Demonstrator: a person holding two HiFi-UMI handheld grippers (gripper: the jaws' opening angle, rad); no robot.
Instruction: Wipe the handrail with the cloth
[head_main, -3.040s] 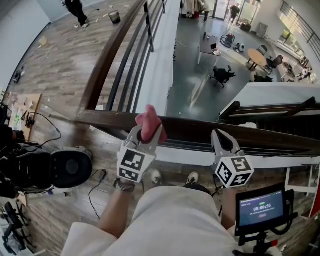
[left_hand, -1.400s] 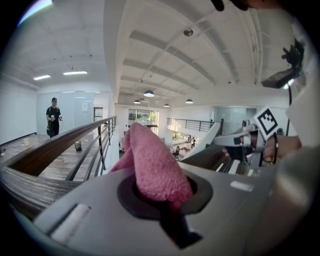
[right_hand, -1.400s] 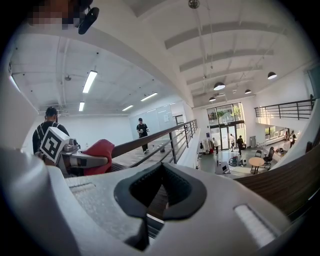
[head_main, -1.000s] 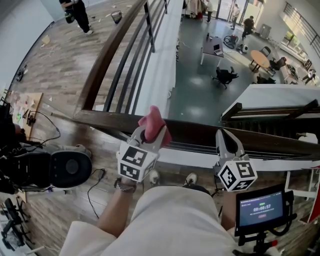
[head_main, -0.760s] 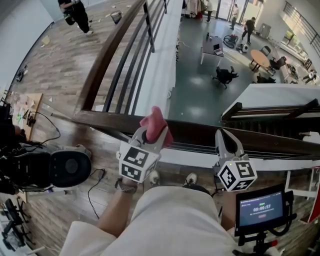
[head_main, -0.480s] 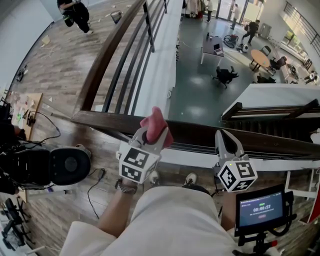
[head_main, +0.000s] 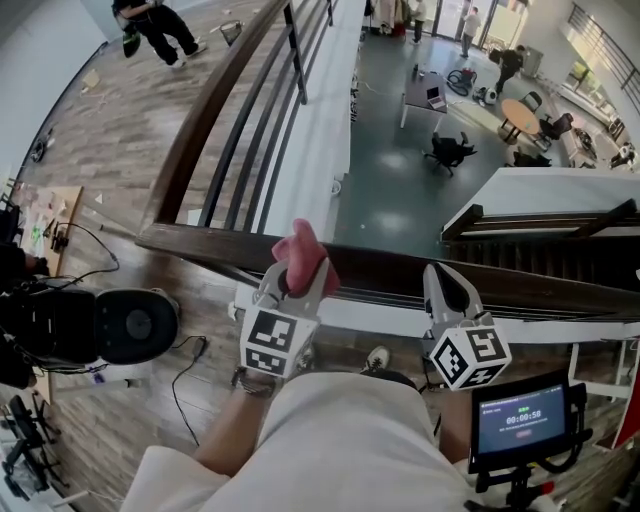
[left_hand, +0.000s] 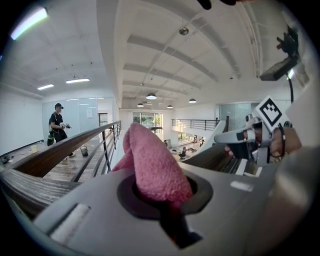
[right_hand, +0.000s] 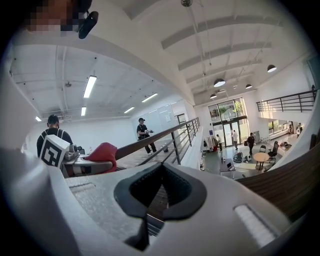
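A dark wooden handrail (head_main: 200, 245) crosses the head view from left to right, and a second length (head_main: 215, 110) runs away from its left corner. My left gripper (head_main: 290, 282) is shut on a pink cloth (head_main: 300, 255), which bulges up out of the jaws right over the rail. In the left gripper view the cloth (left_hand: 152, 167) fills the jaws' notch of the left gripper (left_hand: 165, 205), with the rail (left_hand: 50, 155) to the left. My right gripper (head_main: 447, 290) is shut and holds nothing, its tip at the rail further right. The right gripper view shows the right gripper (right_hand: 160, 200) with bare jaws.
Beyond the rail is an open drop to a lower floor (head_main: 420, 150) with tables and people. Dark metal balusters (head_main: 250, 130) stand under the far rail. A black round device (head_main: 135, 325) and cables lie on the wooden floor at left. A small screen (head_main: 520, 415) stands at lower right.
My left gripper with the cloth has shifted slightly left and back along the rail. The right gripper has hardly moved. A person at the far left has walked on.
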